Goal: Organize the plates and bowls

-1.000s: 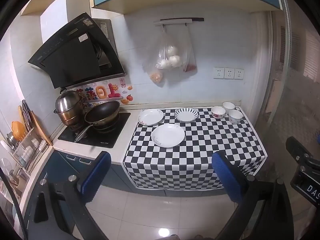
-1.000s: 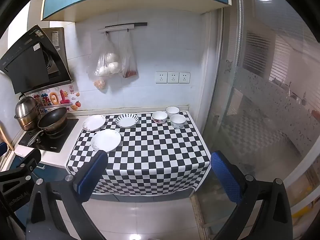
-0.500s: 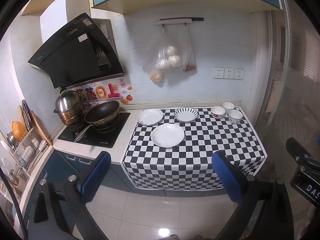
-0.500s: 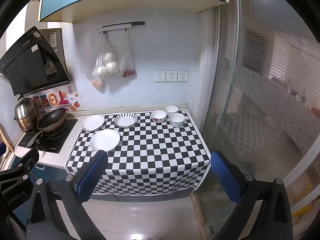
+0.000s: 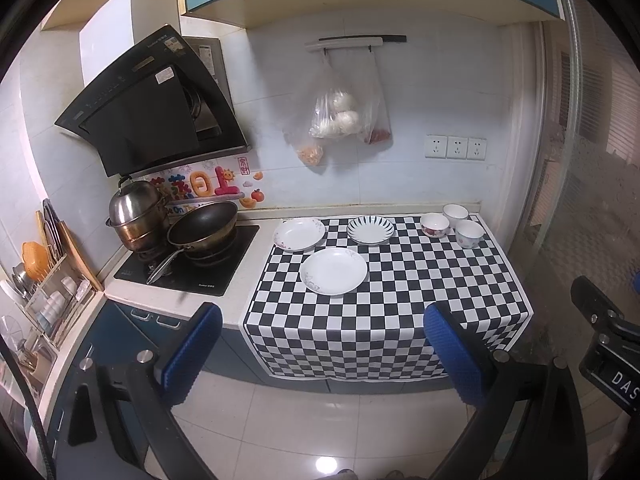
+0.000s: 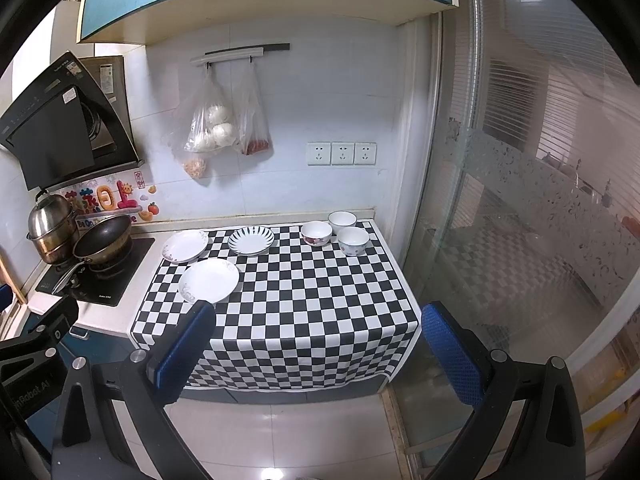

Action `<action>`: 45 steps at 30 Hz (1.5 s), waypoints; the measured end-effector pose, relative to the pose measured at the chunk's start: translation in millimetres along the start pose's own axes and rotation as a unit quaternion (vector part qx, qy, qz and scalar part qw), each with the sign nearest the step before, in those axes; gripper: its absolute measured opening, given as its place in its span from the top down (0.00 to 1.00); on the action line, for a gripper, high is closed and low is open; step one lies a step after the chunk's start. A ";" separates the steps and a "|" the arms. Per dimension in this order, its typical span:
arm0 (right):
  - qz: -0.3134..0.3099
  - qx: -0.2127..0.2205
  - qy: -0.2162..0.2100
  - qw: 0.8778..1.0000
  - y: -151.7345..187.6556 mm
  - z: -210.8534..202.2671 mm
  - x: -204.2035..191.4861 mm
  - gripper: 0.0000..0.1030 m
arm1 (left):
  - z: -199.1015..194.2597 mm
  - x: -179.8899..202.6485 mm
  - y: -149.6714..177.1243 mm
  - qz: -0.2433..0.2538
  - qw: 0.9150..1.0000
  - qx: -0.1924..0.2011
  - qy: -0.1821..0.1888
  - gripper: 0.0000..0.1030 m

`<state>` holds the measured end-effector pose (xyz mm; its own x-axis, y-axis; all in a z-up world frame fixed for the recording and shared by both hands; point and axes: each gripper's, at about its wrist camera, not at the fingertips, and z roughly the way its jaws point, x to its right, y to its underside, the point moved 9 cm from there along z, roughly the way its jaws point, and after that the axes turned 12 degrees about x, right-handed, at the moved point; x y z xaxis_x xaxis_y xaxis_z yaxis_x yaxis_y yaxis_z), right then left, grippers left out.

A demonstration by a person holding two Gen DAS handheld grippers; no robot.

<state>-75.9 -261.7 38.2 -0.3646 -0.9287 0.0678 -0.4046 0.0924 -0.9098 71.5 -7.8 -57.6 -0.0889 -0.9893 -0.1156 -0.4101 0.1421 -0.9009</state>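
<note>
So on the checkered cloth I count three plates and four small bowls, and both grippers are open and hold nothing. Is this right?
Not quite: there are three small bowls, not four, as the right wrist view shows. The three plates on the checkered cloth are right, and the left gripper and right gripper are open and hold nothing.

The bowls' (image 6: 317, 233) painted patterns are too small to read; the dish rack (image 5: 48, 300) is cut off at the left edge.

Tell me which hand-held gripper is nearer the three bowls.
Right, by a small margin. The right hand-held gripper faces the cloth's middle, the bowls ahead-right; the left hand-held gripper sits further left, both well back.
</note>
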 end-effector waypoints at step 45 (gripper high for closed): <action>0.007 0.005 -0.018 1.000 -3.9 -12.4 -6.0 0.00 | -12.5 -3.5 -11.8 -0.004 1.000 0.006 0.000 0.00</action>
<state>-82.6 -252.1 46.4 -0.3397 -0.9397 0.0408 -0.3907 0.1015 -0.9149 65.3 -5.6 -41.4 -0.0852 -0.9904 -0.1092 -0.3996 0.1343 -0.9068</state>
